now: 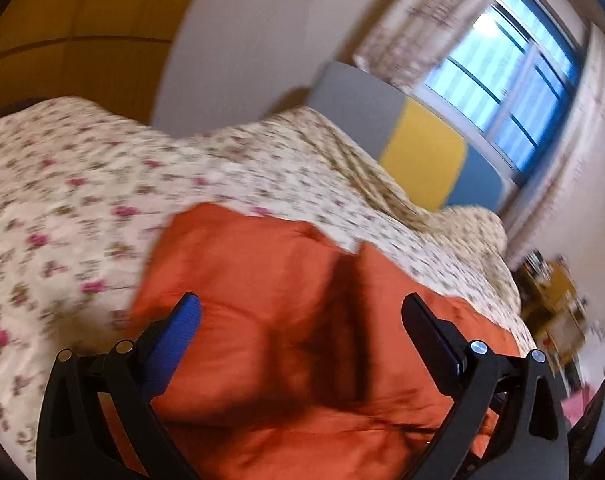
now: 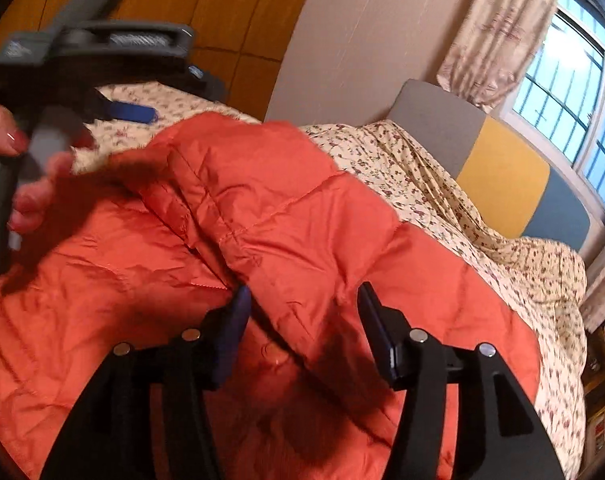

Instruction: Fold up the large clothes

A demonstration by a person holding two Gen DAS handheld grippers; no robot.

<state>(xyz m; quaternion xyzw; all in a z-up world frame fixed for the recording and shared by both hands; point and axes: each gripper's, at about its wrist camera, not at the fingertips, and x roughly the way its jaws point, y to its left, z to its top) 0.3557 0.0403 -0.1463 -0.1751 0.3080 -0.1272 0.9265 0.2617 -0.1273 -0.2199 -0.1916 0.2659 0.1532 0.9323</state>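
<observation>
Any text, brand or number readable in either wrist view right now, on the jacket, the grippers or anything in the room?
None can be read.
Left gripper housing: a small pale mark at its top left, too blurred to read.
Orange jacket: no label or print showing.
Boxes on the shelf at the right edge: a red patch, too small to read.

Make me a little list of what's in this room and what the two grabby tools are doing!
garment: orange puffy jacket, lying crumpled on the bed
bed cover: floral sheet
headboard: grey, yellow and blue panels
left tool: open, over the jacket, nothing gripped
right tool: open, a jacket fold lies between its fingers
hand: holds the left tool's handle
window: curtain beside it
</observation>
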